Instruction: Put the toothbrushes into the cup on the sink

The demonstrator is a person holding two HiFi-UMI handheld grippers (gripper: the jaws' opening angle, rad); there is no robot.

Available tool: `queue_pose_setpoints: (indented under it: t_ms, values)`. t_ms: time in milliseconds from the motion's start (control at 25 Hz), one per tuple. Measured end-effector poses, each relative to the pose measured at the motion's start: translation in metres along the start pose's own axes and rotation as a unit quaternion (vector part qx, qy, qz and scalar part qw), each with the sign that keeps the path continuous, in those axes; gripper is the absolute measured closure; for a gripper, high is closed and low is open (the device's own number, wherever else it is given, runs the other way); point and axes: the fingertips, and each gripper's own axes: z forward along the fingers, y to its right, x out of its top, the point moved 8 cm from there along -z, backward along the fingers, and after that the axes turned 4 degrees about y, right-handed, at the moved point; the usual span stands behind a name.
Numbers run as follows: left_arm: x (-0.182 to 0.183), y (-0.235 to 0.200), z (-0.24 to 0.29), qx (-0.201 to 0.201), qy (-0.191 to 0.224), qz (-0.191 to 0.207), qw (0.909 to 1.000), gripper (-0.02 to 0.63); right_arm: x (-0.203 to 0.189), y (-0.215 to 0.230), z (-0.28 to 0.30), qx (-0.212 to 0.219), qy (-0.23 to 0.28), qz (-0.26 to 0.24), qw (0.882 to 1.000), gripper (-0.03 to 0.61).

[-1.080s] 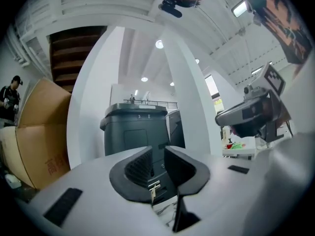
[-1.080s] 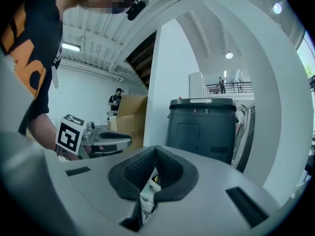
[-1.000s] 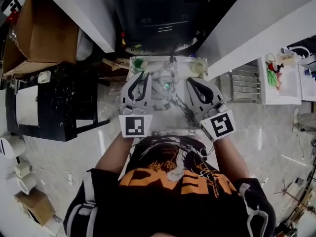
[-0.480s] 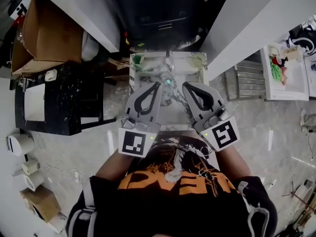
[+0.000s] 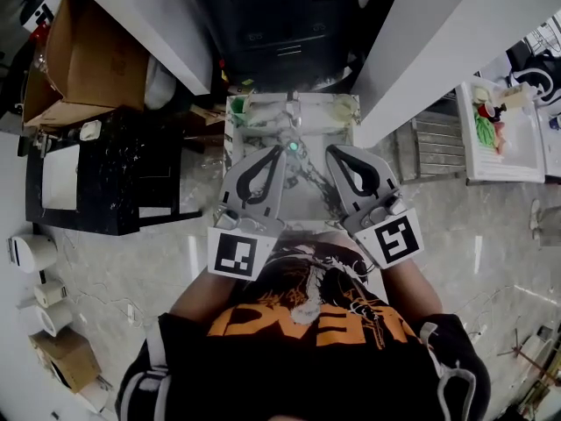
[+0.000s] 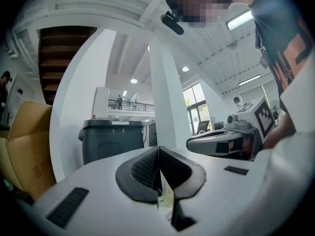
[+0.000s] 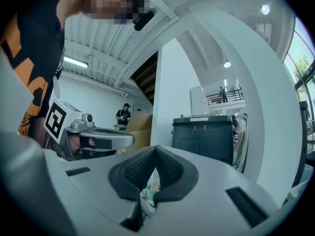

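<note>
In the head view a small marble sink top (image 5: 263, 128) lies in front of me. A clear cup with something green in it (image 5: 244, 110) stands at its far left corner. A pale cup (image 5: 347, 108) stands at the far right corner. A small green spot (image 5: 292, 146) shows in the middle; I cannot tell what it is. My left gripper (image 5: 282, 151) and right gripper (image 5: 330, 153) hover side by side over the near half. Both are shut with nothing between the pads. In the gripper views the left gripper (image 6: 158, 149) and right gripper (image 7: 155, 148) look out level into the room.
A dark grey bin (image 6: 112, 140) stands behind the sink, also seen as the bin (image 7: 203, 135). White pillars (image 6: 170, 107) flank it. A cardboard box (image 5: 83, 55) and a black cabinet (image 5: 96, 178) lie to the left. A metal rack (image 5: 429, 147) is at the right.
The left gripper's jaws, apart a second ago, have closed empty. Both grippers now sit a little nearer to me, angled inward over the sink.
</note>
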Motion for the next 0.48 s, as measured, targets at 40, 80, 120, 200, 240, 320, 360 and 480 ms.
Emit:
queue_pose_setpoints:
  t_ms: [40,80,120,200,240,320,360,480]
  values:
    - [0.001,0.001,0.001,0.002,0.002,-0.001,1.0,0.586,0.0,0.001,-0.001,0.0,0.0,-0.001,1.0,0.566]
    - [0.001,0.002,0.002,0.003,0.004,0.0,1.0,0.588,0.0,0.002,-0.002,0.0,0.0,-0.002,1.0,0.566]
    - [0.002,0.003,0.003,0.003,0.006,0.001,1.0,0.588,0.0,0.003,-0.003,0.0,0.0,-0.003,1.0,0.566]
    - [0.003,0.006,0.005,0.001,0.008,0.003,1.0,0.588,0.0,0.004,-0.004,0.0,0.0,-0.004,1.0,0.566]
    - [0.002,0.006,0.006,0.0,0.007,0.004,1.0,0.588,0.0,0.005,-0.005,0.0,0.001,-0.004,1.0,0.566]
    - [0.002,0.007,0.008,-0.002,0.006,0.004,1.0,0.587,0.0,0.006,-0.005,0.0,0.002,-0.005,1.0,0.566]
    - [0.002,0.008,0.009,-0.003,0.006,0.003,1.0,0.586,0.001,0.006,-0.005,-0.001,0.002,-0.005,1.0,0.566]
    - [0.002,0.009,0.012,-0.003,0.006,0.002,1.0,0.586,0.0,0.01,-0.006,-0.001,-0.001,-0.005,1.0,0.566]
